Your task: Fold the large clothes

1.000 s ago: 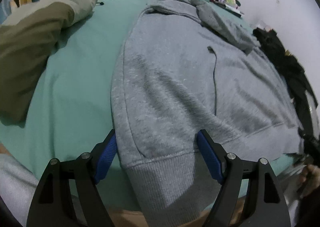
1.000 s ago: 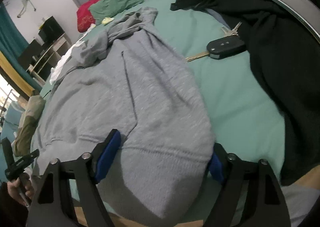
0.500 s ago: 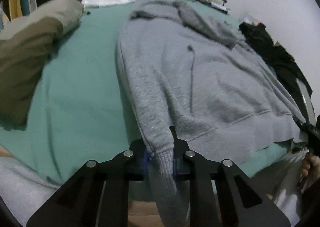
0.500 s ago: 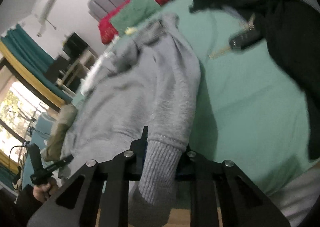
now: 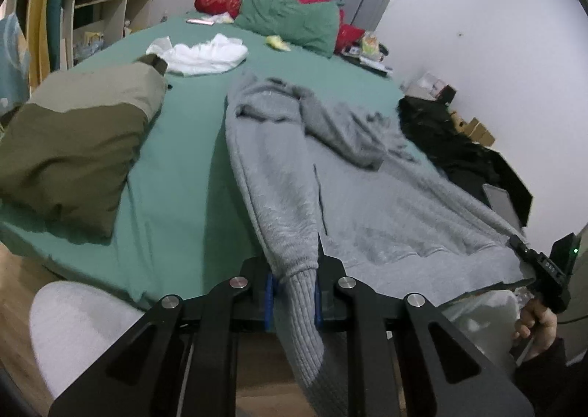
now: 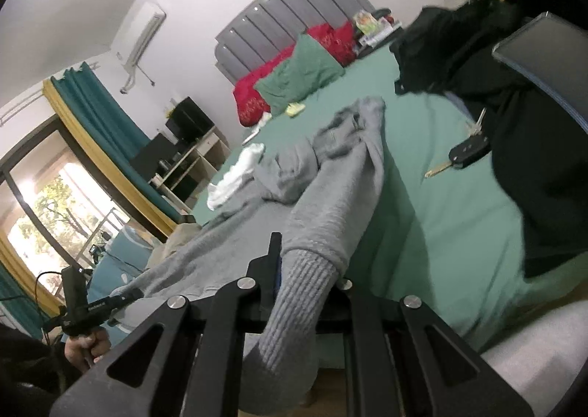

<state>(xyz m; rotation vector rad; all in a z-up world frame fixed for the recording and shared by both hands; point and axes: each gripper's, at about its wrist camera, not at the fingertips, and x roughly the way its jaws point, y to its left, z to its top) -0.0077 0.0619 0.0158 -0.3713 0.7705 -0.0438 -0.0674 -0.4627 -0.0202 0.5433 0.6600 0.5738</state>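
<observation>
A grey hoodie [image 5: 367, 203] lies front up on the green bed sheet [image 5: 183, 174], hood toward the pillows. My left gripper [image 5: 294, 284] is shut on the ribbed cuff [image 5: 299, 306] of its left sleeve, lifted off the bed so the sleeve stretches taut toward the shoulder. In the right wrist view the other sleeve [image 6: 341, 203] rises the same way. My right gripper [image 6: 308, 270] has its jaws closing on that cuff [image 6: 294, 303], pads pressing it. The cuff's end hangs below the fingers.
A folded olive jacket [image 5: 73, 145] lies to the left and a white garment [image 5: 205, 56] farther back. Black clothes [image 6: 533, 130], a tablet [image 5: 501, 203] and a car key [image 6: 468, 152] lie to the right. Green and red pillows [image 5: 290, 20] sit at the headboard.
Both grippers went from open around the sleeve cuffs to shut on them. Both then rose, lifting the sleeves off the bed, and the views tilted up toward the headboard.
</observation>
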